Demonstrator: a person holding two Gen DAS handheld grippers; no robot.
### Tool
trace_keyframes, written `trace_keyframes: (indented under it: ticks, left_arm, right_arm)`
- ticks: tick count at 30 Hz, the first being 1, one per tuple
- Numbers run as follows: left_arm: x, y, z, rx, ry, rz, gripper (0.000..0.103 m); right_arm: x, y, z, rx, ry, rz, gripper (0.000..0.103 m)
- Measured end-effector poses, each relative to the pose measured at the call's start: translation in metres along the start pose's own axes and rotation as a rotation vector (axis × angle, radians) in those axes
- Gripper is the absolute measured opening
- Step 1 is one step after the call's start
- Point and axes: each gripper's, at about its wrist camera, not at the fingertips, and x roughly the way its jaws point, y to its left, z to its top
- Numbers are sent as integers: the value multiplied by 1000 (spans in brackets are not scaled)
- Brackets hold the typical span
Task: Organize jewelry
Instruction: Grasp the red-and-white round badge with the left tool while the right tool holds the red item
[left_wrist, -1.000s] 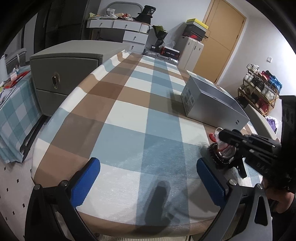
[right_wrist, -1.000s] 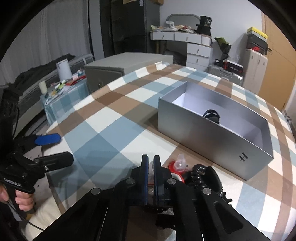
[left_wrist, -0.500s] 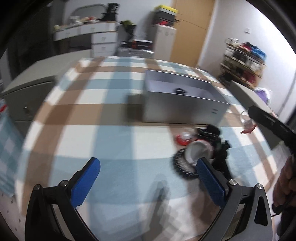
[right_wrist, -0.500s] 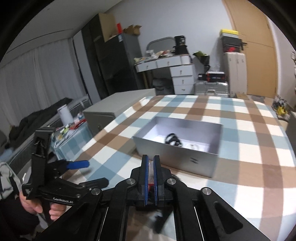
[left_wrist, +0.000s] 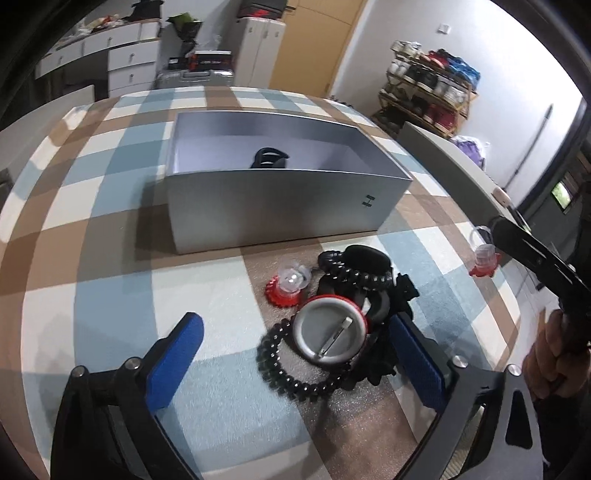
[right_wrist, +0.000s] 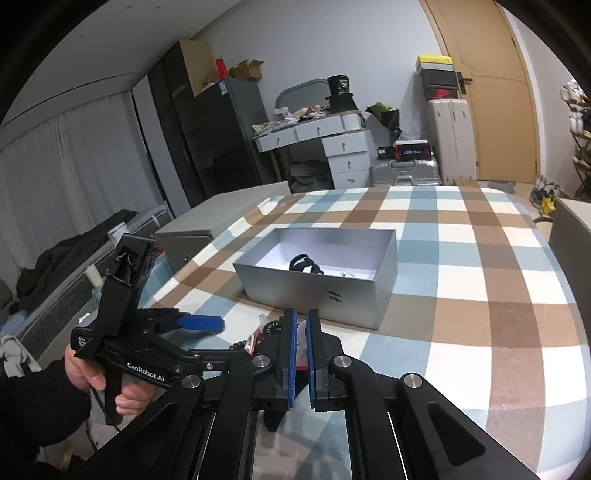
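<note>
Jewelry lies heaped on the checked bed (left_wrist: 110, 295) toward its near edge, just in front of the silver box (left_wrist: 277, 206) that stands open at mid-bed. I have the left tool (left_wrist: 295, 323) angled down over the heap. Its blue pads are spread wide and closing in, with the pile between them and neither pad seen pressing on it.

Between those pads sits a round silver badge (left_wrist: 328, 338), pin side up. It rests on a black beaded bracelet (left_wrist: 295, 380) that curls out toward the near edge. Behind the badge a coiled black band (left_wrist: 354, 273) lies on darker pieces I cannot make out. A red-and-clear charm (left_wrist: 290, 284) stands beside them on the box side.

My right tool (right_wrist: 301, 317) has its pads pressed almost together. They pinch a second red-and-clear charm (left_wrist: 482, 258), which is held out by the bed's right edge, well apart from the heap.

One black piece (left_wrist: 269, 158) already lies inside the box, near its back wall.

A hand (right_wrist: 92, 373) grips the left tool's handle, with a dark sleeve behind it.
</note>
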Motion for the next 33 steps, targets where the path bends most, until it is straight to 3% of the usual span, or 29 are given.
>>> trace_keyframes:
  ticks: [10, 13, 16, 18, 24, 33]
  left_arm:
    - [8, -14, 3, 90, 42, -81, 56]
    - [5, -17, 1, 107, 35, -82, 45]
    - [3, -20, -1, 130, 26, -62, 43]
    - [0, -22, -3, 140, 15, -59, 35]
    - [-2, -17, -3, 115, 7, -45, 35]
    - [-39, -16, 0, 75, -129, -11, 35]
  right_arm:
    - [-4, -6, -4, 12, -7, -5, 4]
    - [-5, -5, -4, 15, -7, -5, 4]
    - [-5, -4, -3, 12, -8, -5, 4]
    - [-6, -3, -2, 9, -13, -5, 4]
    - [-11, 2, 0, 3, -22, -6, 4]
    - [-13, 13, 6, -14, -27, 6, 4]
